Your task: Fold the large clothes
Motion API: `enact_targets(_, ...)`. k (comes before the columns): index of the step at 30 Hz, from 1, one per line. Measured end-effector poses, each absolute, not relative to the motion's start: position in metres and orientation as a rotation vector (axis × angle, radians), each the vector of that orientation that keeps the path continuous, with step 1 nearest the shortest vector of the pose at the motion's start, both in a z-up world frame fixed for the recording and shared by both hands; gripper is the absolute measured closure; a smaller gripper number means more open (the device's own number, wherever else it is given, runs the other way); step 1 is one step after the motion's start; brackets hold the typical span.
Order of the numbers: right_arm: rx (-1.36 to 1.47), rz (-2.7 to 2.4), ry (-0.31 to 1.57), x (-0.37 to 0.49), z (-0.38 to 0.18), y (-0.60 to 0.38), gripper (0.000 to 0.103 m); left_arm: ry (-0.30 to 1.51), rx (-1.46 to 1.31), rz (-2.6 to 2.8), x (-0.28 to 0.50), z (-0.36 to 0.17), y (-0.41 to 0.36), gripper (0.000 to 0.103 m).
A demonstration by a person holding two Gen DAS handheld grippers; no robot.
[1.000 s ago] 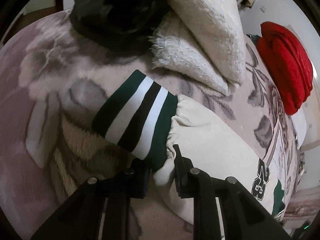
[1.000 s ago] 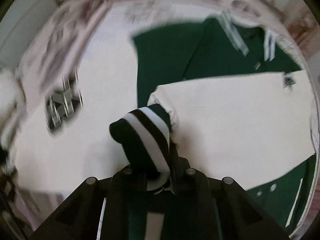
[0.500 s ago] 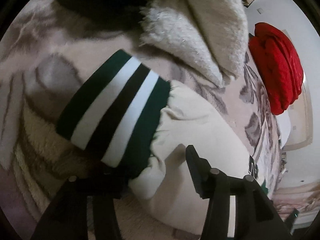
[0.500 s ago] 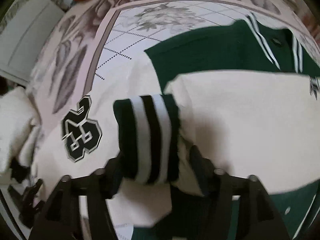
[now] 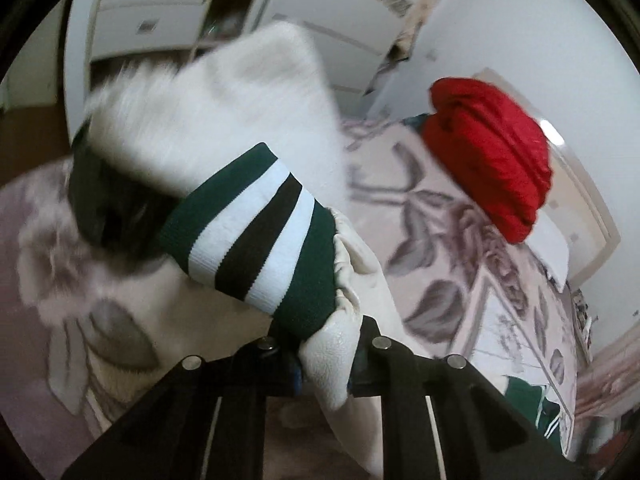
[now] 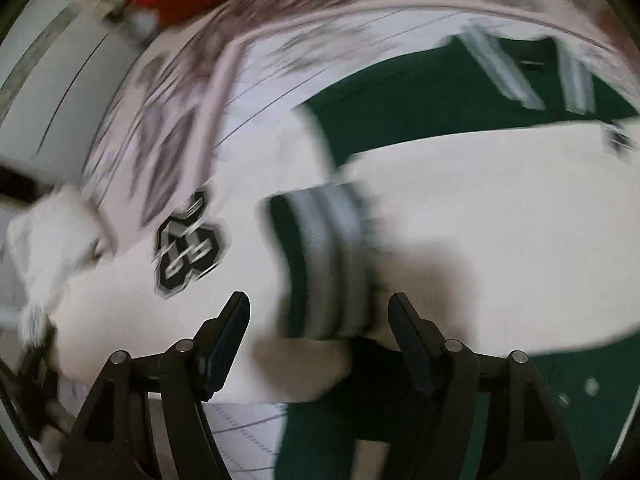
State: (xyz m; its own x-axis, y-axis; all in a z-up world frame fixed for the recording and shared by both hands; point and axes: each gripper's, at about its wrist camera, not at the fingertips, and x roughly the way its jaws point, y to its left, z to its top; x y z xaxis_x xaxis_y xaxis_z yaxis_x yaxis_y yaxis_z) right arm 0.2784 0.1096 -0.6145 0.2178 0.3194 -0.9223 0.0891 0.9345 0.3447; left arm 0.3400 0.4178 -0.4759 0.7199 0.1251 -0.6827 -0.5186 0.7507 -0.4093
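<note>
A green varsity jacket [image 6: 420, 96] with cream sleeves lies spread on a floral bedspread [image 5: 460, 248]. My left gripper [image 5: 326, 344] is shut on one cream sleeve [image 5: 344, 344] just behind its green, white and black striped cuff [image 5: 260, 232], and holds it lifted off the bed. My right gripper [image 6: 320, 312] is open and empty just above the other sleeve's striped cuff [image 6: 320, 264], which lies folded across the jacket body. A number patch [image 6: 188, 244] shows on the left sleeve. The right wrist view is blurred.
A red folded garment [image 5: 488, 152] lies at the far side of the bed. A white fluffy garment [image 5: 224, 108] over a black item [image 5: 108, 208] lies beyond the left cuff. White drawers [image 5: 152, 4] and a wall stand behind.
My left gripper closed on the sleeve at the cuff and raised it off the bed. My right gripper opened, released the other cuff onto the jacket and pulled back.
</note>
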Motion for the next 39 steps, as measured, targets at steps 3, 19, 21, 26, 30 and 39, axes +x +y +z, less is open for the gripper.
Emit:
enact_targets(3,0.420,0.191,1.466,0.294,-0.644,0.113,0.028,0.667,-0.573,0.362,0.352,-0.448,0.398,0.092)
enact_targets(19,0.114,-0.211,1.365,0.277,-0.588,-0.029,0.020,0.659,-0.110,0.003,0.405,-0.358,0.130,0.095)
enact_targets(21,0.142,-0.225,1.366,0.267,-0.587,-0.057,0.020,0.677,-0.101,-0.058,0.409,-0.358,0.086,0.095)
enact_targets(26,0.258,-0.302,1.390,0.230,-0.593,-0.147,0.020,0.777,-0.141,-0.266,0.419,-0.385,-0.043,0.095)
enact_targets(30,0.347,-0.390,1.412,0.191,-0.603,-0.225,0.020,0.863,-0.115,-0.399,0.420,-0.417,-0.140,0.095)
enact_targets(39,0.454,-0.476,1.454,0.143,-0.633,-0.324,0.020,1.161,0.038,-0.504,0.423,-0.518,-0.292,0.093)
